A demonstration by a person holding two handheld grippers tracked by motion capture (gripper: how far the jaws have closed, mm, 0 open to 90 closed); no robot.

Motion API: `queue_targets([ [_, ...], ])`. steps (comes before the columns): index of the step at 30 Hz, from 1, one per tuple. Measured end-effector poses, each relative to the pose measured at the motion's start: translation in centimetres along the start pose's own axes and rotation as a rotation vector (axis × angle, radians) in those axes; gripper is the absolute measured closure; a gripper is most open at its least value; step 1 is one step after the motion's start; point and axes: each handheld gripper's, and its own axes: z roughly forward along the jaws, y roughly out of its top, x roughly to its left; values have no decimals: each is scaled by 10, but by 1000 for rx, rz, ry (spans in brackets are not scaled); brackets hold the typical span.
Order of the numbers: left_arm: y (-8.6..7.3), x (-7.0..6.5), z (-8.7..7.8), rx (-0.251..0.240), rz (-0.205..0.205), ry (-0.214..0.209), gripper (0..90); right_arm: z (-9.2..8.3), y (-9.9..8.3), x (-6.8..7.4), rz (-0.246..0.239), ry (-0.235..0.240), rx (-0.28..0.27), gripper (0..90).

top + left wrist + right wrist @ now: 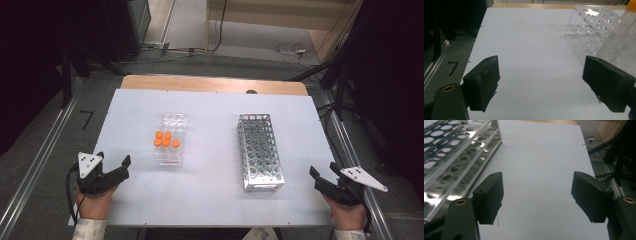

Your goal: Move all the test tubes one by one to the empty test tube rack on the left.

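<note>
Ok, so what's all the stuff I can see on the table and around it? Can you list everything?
table: one, white top with a wooden far edge, middle of the high view
clear rack: one, see-through plastic, left of middle on the table
orange-capped tubes: five, orange caps, standing in the clear rack
metal rack: one, shiny silver with many holes, none with a tube that I can see, right of middle
cables: a few, dark and white, on the floor beyond the table
left gripper: one, black, jaws open, near left corner
right gripper: one, black, jaws open, near right corner
hands: two, holding the grippers at the near edge
</note>
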Motion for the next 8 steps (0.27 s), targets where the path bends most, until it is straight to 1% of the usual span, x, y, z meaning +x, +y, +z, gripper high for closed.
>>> queue_targets([
  [2,-1,3,2,14,-4,10,131,1,-2,-3,11,-10,6,248],
  [8,-5,9,8,35,-16,34,131,5,-4,-10,25,-29,19,246],
])
